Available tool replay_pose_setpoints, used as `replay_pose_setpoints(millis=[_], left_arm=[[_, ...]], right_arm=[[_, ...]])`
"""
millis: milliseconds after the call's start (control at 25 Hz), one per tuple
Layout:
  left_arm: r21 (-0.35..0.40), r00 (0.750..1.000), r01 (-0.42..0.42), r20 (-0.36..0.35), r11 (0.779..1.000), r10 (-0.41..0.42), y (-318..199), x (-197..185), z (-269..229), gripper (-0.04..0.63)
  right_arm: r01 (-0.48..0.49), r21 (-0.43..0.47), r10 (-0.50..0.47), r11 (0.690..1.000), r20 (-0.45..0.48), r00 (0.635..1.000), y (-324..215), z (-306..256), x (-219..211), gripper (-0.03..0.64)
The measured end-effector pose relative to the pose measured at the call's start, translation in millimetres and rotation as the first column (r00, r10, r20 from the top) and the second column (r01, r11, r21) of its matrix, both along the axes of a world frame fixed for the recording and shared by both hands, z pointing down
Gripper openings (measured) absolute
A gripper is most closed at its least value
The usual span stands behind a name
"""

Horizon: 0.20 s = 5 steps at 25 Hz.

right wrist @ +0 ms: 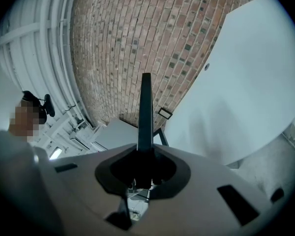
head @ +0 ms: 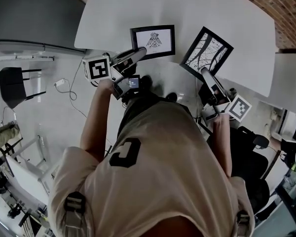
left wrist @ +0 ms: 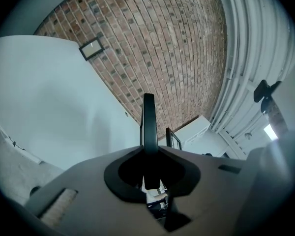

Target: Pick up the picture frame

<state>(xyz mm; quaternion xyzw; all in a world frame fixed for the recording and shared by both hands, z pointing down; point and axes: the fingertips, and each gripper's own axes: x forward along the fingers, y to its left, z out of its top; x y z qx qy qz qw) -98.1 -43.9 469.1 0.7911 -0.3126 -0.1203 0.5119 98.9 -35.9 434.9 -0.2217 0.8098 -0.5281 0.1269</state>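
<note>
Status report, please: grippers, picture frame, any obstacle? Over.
Left gripper shut on bird picture frame. Right gripper shut on branch-pattern frame. Both frames at white table near edge. Nothing in the way.

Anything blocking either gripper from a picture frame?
Nothing visible. The left gripper is shut on the bird frame's near edge, and the right gripper on the tilted frame's. Each gripper view shows its frame edge-on in the jaws.

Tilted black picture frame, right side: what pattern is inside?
Black picture frame: black-and-white branching lines; head view shows it best.
</note>
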Motion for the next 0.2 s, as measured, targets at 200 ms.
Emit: replay_pose_setpoints(millis=[200], left_arm=[[-0.016, 1.0, 0.006, -0.001, 1.0, -0.006, -9, -4, 4, 0.035]], right_arm=[[0.018, -0.007, -0.018, 1.0, 0.0, 1.0, -13, 1, -6, 0.029]])
